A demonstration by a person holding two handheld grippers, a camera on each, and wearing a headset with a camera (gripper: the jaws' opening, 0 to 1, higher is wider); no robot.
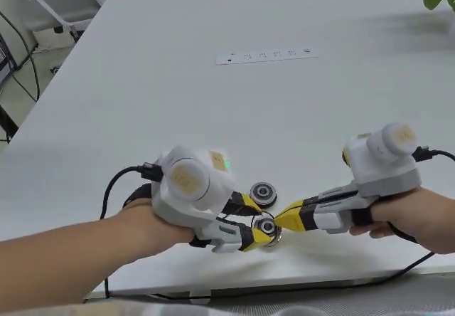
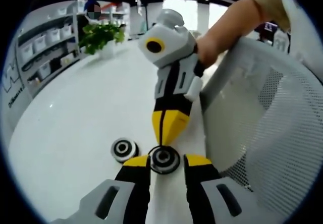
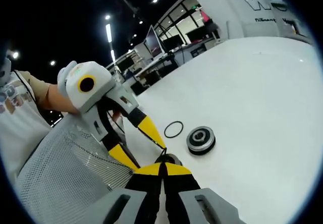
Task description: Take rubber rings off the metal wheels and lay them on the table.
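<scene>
My left gripper [image 1: 254, 220] clamps a metal wheel [image 2: 164, 158] near the front edge of the table [image 1: 298, 138]; my right gripper [image 3: 162, 169], jaws pressed together, meets its rim. I should keep the wheel steady, peel its rubber ring [image 2: 175, 164] off evenly, and lay it by the loose ring [image 3: 174, 129]

Outlined letters [image 3: 256, 0], starting with W, are showing on the white wall [image 3: 222, 12] far ahead-right of the right gripper [image 3: 162, 167]; smaller print [image 3: 270, 19] beneath is blurring beyond reading.
</scene>
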